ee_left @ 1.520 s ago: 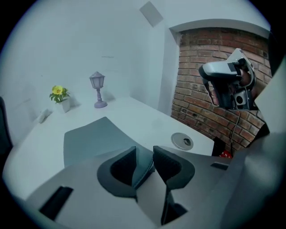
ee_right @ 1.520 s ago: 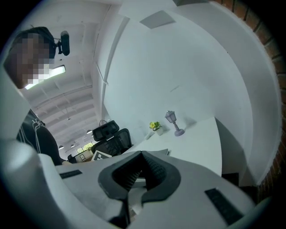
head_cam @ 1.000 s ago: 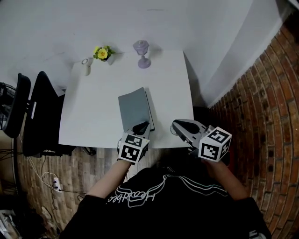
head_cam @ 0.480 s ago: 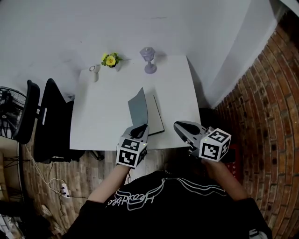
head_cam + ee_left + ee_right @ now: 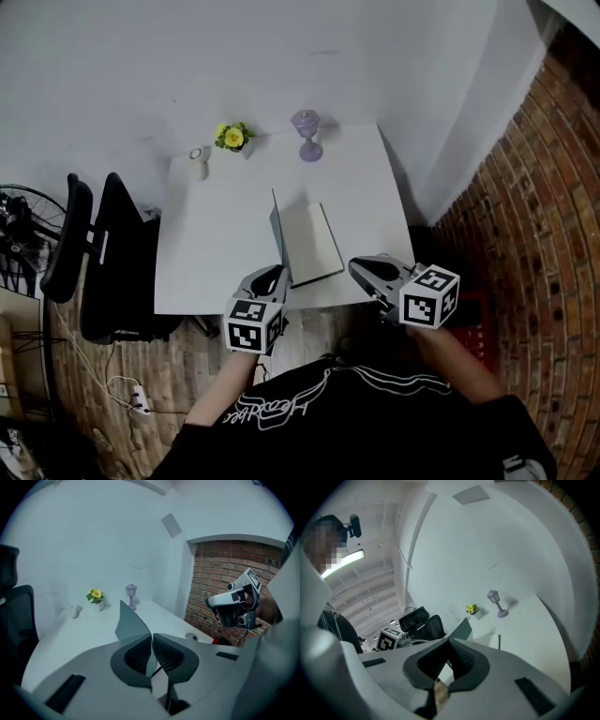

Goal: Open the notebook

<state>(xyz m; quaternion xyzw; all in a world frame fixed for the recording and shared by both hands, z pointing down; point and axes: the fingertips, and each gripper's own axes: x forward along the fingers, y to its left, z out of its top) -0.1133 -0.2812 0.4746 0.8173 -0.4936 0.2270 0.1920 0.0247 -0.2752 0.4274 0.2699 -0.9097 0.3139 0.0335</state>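
The notebook (image 5: 314, 246) lies on the white table (image 5: 216, 253) near its front edge, with a white page showing. Its grey cover (image 5: 277, 230) stands almost upright along the left side. My left gripper (image 5: 274, 275) is at the cover's near corner, shut on the cover (image 5: 130, 623), which runs into the pinched jaws (image 5: 151, 638). My right gripper (image 5: 358, 268) hovers off the table's front right edge, apart from the notebook, jaws shut on nothing (image 5: 447, 639). The raised cover (image 5: 464, 629) also shows in the right gripper view.
A potted yellow flower (image 5: 233, 137), a purple lamp-shaped ornament (image 5: 307, 133) and a small white object (image 5: 198, 157) stand along the table's far edge. A black office chair (image 5: 103, 262) stands left of the table. A brick wall (image 5: 525, 244) runs on the right.
The left gripper has risen and swung left with the cover, which went from leaning over the page to almost upright. The white page is now exposed. The right gripper shifted slightly.
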